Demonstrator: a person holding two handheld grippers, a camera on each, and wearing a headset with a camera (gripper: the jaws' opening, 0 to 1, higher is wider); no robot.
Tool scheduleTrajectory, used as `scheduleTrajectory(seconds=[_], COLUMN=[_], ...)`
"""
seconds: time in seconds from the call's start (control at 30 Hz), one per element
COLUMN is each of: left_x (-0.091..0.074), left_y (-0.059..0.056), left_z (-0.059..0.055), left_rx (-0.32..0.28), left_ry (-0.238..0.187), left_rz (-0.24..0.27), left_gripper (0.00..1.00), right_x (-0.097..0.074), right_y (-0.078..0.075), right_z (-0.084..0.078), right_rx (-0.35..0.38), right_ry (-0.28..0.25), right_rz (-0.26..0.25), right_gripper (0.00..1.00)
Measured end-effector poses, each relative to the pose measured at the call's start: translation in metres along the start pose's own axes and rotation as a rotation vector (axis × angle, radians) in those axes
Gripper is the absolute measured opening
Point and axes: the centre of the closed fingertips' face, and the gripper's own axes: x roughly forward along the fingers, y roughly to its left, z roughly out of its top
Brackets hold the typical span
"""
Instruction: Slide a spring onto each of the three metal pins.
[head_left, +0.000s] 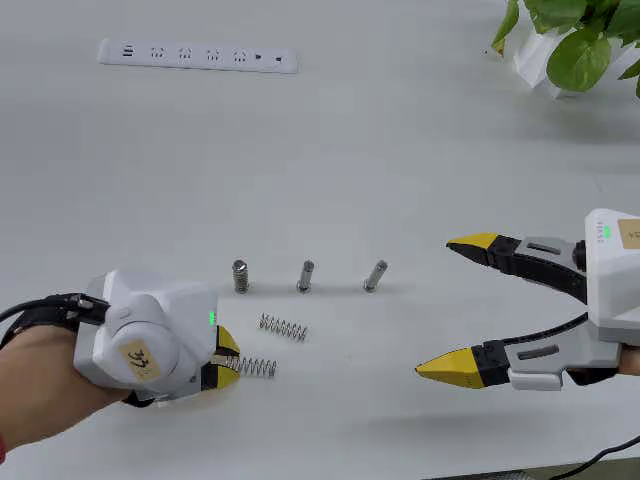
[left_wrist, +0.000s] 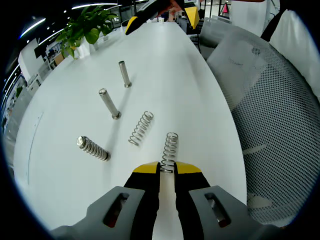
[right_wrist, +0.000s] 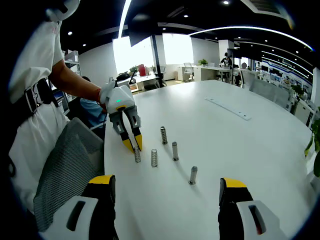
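I have my left gripper clenched on the near end of a small coiled steel spring, lying flat near the white table's front edge, just short of three upright metal pins. My right gripper hangs spread wide, well apart from it.

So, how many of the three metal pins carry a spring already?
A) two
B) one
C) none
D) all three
B: in the head view only the left pin has a spring around it. The middle pin and right pin are bare, and the far spring and near spring lie on the table.
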Motion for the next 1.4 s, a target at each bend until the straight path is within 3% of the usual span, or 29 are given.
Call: scheduleTrajectory(seconds=[0.47,0.7,1.13,1.4], left_x=[-0.005,-0.015,-0.046,-0.072], left_y=[-0.003,-0.002,0.004,0.014], left_z=[0.002,0.011,0.051,0.089], left_rx=[-0.043,-0.088,-0.171,-0.225], left_ry=[-0.038,-0.092,-0.27,-0.426], left_rz=[0.003,0.022,0.093,0.142], left_gripper=[0.07,0.07,0.07,0.07], right_x=[0.003,0.003,0.006,0.01], right_y=[0.001,0.004,0.017,0.029], right_z=[0.005,0.012,0.046,0.077], right_rx=[-0.003,-0.014,-0.041,0.005], right_ry=[-0.007,-0.013,-0.065,-0.152], right_rz=[0.004,0.009,0.045,0.097], right_gripper=[0.85,0.84,0.78,0.65])
